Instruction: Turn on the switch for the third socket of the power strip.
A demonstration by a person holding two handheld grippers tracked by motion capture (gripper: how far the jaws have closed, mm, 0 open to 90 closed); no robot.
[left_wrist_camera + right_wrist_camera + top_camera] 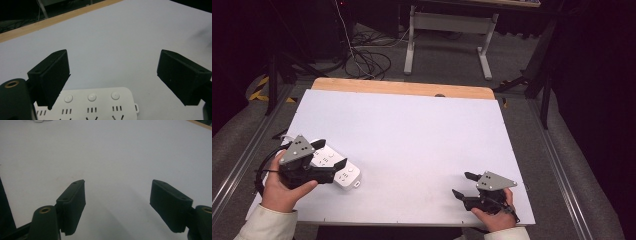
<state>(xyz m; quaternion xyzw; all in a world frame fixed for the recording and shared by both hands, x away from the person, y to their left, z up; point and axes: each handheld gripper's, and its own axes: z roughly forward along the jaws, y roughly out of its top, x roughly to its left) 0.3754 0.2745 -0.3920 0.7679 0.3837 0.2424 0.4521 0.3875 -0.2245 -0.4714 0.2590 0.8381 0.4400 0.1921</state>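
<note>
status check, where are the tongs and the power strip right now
Left tongs open, hanging over the white power strip, not gripping it. Right tongs open, nothing between them, near table edge. Power strip flat on the white table. Nothing in the way.

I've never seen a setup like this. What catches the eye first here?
First, the white power strip at the near left of the pale table, its buttons and sockets facing up. The left gripper hovers right over it with its jaws spread wide, gripping nothing. At the near right, the right gripper sits open above bare table.

Black grippers [328, 154] carry grey triangular plates (cream sleeves [264, 225] behind).
</note>
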